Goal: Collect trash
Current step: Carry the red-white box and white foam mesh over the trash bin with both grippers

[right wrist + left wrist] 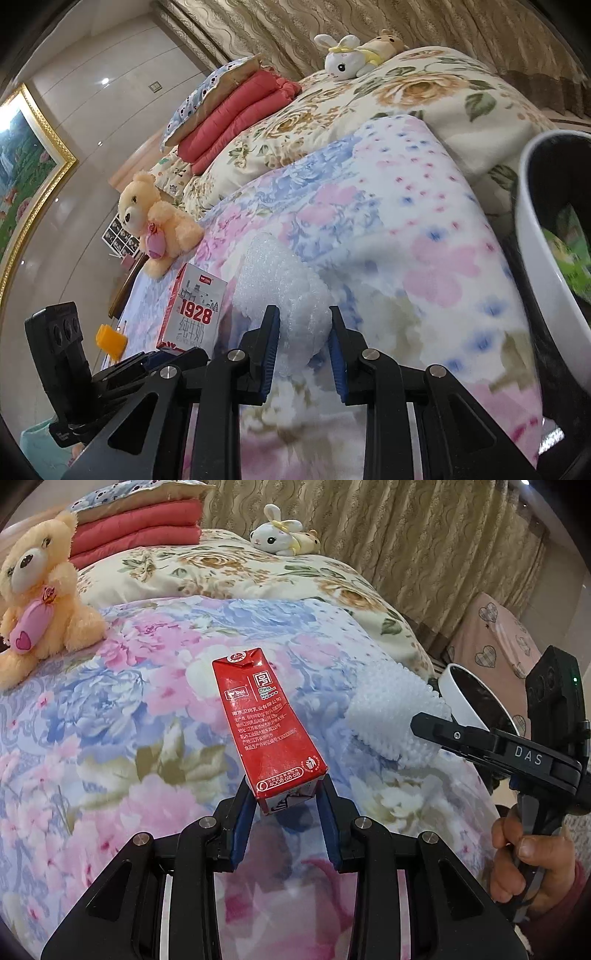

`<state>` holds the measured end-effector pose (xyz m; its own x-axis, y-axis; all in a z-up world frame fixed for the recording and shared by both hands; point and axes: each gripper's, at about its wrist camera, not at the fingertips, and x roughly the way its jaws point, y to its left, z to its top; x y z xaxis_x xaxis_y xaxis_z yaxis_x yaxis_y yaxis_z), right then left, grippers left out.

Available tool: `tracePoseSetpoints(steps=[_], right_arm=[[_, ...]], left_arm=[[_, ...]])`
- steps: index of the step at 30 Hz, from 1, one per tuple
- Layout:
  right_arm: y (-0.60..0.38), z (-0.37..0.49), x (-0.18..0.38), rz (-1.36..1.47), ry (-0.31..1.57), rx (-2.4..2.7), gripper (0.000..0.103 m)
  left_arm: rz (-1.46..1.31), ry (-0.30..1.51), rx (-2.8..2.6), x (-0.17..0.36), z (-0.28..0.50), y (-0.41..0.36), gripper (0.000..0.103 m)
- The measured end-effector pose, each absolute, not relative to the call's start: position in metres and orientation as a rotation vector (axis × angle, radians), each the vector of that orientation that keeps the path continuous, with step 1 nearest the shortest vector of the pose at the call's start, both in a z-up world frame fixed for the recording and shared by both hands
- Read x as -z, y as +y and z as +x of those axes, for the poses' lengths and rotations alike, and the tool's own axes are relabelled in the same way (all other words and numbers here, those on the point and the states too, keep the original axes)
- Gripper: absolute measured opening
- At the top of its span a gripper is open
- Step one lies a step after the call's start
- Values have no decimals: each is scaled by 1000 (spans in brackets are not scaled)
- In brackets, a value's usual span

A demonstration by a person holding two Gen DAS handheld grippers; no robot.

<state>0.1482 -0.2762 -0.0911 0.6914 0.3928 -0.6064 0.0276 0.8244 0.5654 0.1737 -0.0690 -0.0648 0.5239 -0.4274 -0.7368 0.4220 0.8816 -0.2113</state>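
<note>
A red milk carton (266, 723) is held by its near end between the blue pads of my left gripper (286, 794), lifted over the floral quilt. It also shows in the right wrist view (194, 310) as a white and red carton at the left. A roll of white bubble wrap (395, 712) lies on the quilt to the right. My right gripper (304, 325) has its jaws on both sides of the bubble wrap (284, 295), touching it. A white trash bin (546, 258) with a black liner stands at the right, beside the bed.
A peach teddy bear (40, 602) sits at the bed's left edge. A white plush rabbit (280, 531) and folded red blankets (136, 528) lie at the far end. An orange block (110, 339) shows low left. Curtains hang behind the bed.
</note>
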Motion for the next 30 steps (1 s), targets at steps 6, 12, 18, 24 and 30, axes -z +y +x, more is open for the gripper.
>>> tracePoseSetpoints(steps=[6,12,18,24,30], right_arm=[[-280,130,90,571,778,-191,26],[-284,122,91,566,764,-163,26],[-289,116,90,578,749,-154,26],[-298,108,82,582,720,-137,26],[-312,97,76,591,697,-111,26]], left_arm=[[19,875,510,62,162,-80,32],[46,880,521,64,156,-90,32],[72,863,534,59,148,-99,32],[94,848,556,53,143,-111,32],[119,841,592,50,137,-129,32]])
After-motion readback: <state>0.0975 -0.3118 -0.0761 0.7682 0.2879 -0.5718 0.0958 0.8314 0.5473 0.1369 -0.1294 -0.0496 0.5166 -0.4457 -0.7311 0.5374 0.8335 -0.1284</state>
